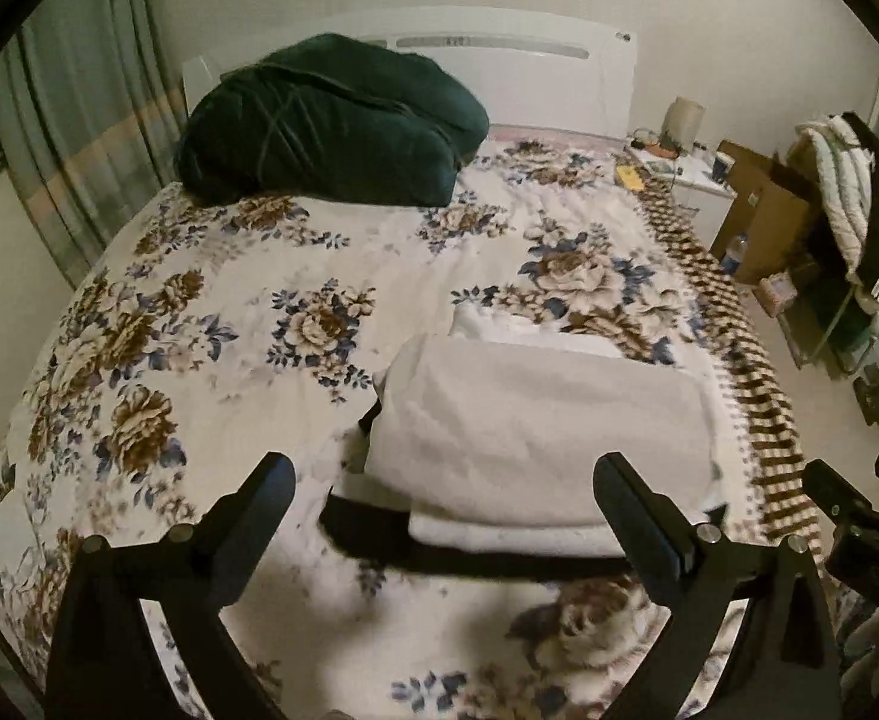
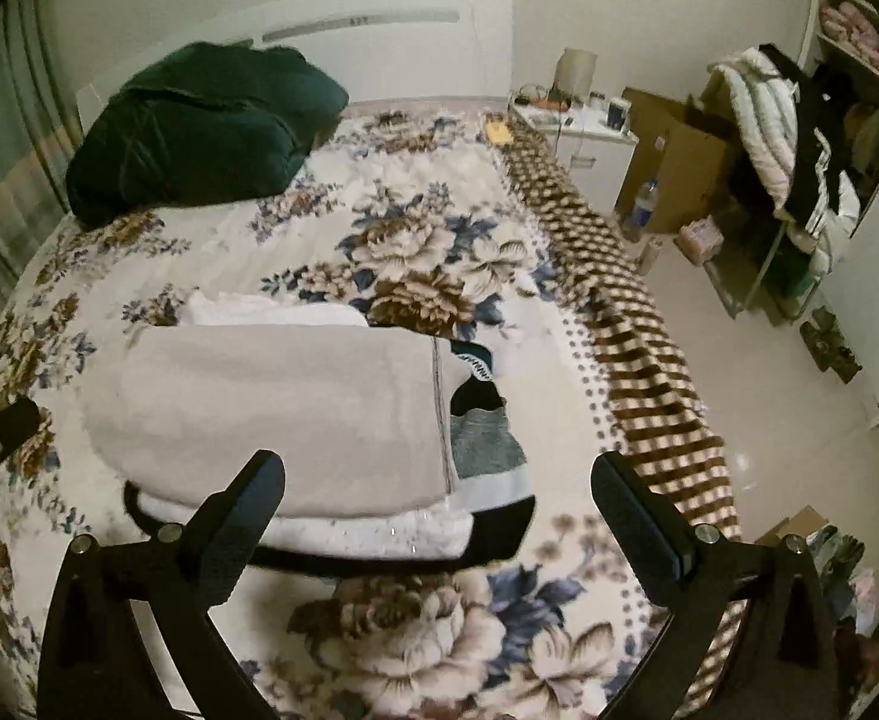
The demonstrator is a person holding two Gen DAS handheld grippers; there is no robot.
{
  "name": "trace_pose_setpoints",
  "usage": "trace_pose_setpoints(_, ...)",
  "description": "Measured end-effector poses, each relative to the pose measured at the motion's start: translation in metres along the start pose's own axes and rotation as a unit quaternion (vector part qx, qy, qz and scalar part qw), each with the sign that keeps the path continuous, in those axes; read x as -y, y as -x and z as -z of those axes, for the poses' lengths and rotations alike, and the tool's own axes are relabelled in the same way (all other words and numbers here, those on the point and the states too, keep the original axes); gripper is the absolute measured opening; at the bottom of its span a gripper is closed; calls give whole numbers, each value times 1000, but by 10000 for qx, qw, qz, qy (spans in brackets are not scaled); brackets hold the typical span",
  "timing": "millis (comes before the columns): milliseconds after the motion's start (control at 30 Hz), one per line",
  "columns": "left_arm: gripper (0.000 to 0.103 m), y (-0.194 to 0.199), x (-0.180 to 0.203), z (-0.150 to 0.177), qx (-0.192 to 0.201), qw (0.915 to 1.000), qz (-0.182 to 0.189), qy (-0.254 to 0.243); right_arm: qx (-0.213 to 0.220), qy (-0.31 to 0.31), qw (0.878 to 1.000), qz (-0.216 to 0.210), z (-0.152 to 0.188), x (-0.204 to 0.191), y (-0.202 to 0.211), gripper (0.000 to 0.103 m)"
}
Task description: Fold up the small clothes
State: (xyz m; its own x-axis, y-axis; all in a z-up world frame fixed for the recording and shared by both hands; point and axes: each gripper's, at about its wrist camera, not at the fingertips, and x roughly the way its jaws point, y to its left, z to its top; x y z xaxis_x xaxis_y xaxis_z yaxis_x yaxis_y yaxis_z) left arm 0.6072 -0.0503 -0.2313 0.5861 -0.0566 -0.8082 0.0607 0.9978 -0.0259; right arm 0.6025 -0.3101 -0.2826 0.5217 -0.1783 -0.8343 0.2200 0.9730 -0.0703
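A small white garment (image 1: 535,426) with black trim lies folded on the floral bedspread (image 1: 211,312), close in front of both grippers. In the right wrist view the garment (image 2: 271,414) shows a grey, white and black panel at its right side. My left gripper (image 1: 445,480) is open and empty, held just above the garment's near edge. My right gripper (image 2: 439,474) is open and empty, over the garment's near right corner. It also shows at the right edge of the left wrist view (image 1: 847,492).
A dark green cushion (image 1: 325,120) lies at the head of the bed by the white headboard (image 1: 517,60). A brown striped blanket edge (image 2: 637,348) runs down the bed's right side. Beyond it are a nightstand (image 2: 577,126), cardboard boxes (image 2: 673,162) and a clothes rack (image 2: 793,144).
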Motion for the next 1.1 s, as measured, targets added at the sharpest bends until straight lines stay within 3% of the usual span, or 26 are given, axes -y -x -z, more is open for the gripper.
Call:
trace_pose_setpoints(267,102,101,-1,13,319,9995,66,-32,354,-144,9993,-21,21,8,131,103)
trace_pose_setpoints(633,102,220,-2,45,704,9973,72,-170,1039,114,9945,-7,66,0,312,103)
trace_pose_setpoints(867,102,269,-4,62,895,9959,26,-124,1360,130,9906,-33,87,3,395,103)
trace_pose_setpoints(1100,102,286,-8,71,929,9956,-40,-111,1397,140,9900,-156,100,4,435,103)
